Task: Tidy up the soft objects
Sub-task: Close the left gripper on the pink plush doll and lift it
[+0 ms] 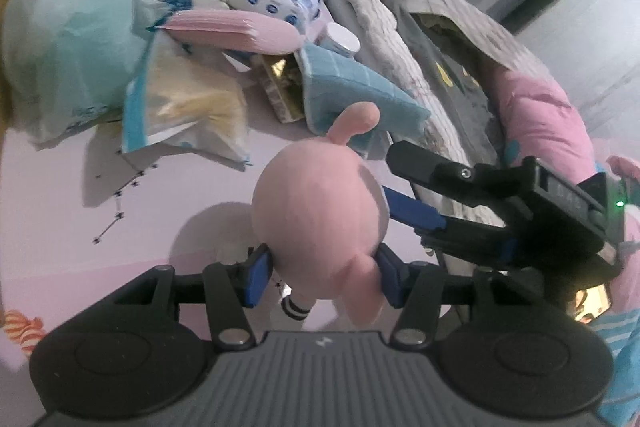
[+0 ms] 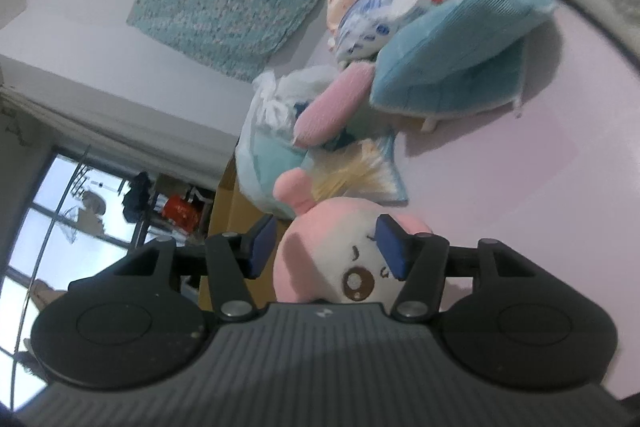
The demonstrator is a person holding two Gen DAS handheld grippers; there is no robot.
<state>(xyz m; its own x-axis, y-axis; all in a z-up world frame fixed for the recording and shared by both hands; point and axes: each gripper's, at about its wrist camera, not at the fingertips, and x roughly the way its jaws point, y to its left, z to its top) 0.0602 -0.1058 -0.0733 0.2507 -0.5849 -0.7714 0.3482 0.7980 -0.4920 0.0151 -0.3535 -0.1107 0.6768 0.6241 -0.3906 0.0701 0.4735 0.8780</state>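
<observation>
A pale pink bed sheet (image 1: 160, 227) lies under a heap of soft packs and a quilted blue cloth (image 1: 352, 95). My left hand-held gripper (image 1: 320, 277) squeezes the pink plush toy (image 1: 320, 215) at its base, above the sheet; my right hand-held gripper (image 2: 326, 247) stands open around its head (fuzzy, round, squashy). I'd keep the left firm and draw the right clear.

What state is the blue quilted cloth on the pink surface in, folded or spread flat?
Folded. The blue quilted cloth is doubled over, its two layers standing apart like a tent on the pink surface.
</observation>
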